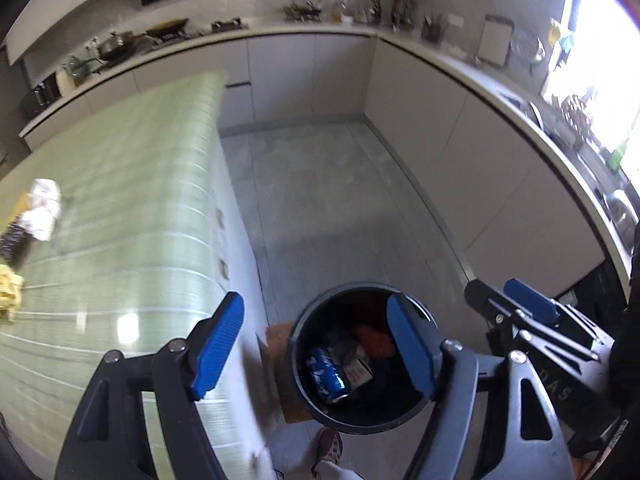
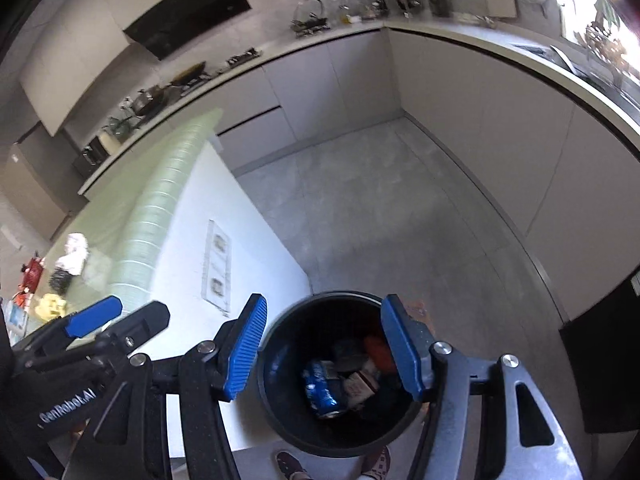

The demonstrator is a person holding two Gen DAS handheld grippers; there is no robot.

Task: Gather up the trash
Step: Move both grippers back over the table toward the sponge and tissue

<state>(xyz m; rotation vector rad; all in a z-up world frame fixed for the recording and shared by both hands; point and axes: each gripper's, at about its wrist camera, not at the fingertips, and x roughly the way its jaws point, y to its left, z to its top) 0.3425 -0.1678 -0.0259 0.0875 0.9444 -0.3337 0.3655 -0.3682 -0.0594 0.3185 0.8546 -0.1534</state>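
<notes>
A round black trash bin [image 1: 304,396] stands on the grey floor below both grippers; it also shows in the right wrist view [image 2: 276,412]. Inside lie a crushed blue can [image 1: 328,372], which the right wrist view shows too [image 2: 322,390], a small carton [image 2: 360,388] and red scraps [image 2: 378,350]. My left gripper [image 1: 316,350] is open and empty above the bin. My right gripper [image 2: 324,346] is open and empty above the bin; it also shows at the right of the left wrist view [image 1: 512,300]. More trash lies on the green table: a white crumpled wrapper [image 1: 44,208] and a yellow piece [image 1: 10,286].
The green-topped table [image 1: 132,216] with a white side stands left of the bin. Grey cabinets and a cluttered counter [image 1: 320,28] run along the back and right. A cardboard piece [image 1: 276,336] lies beside the bin. The person's feet [image 1: 328,452] are at the bottom.
</notes>
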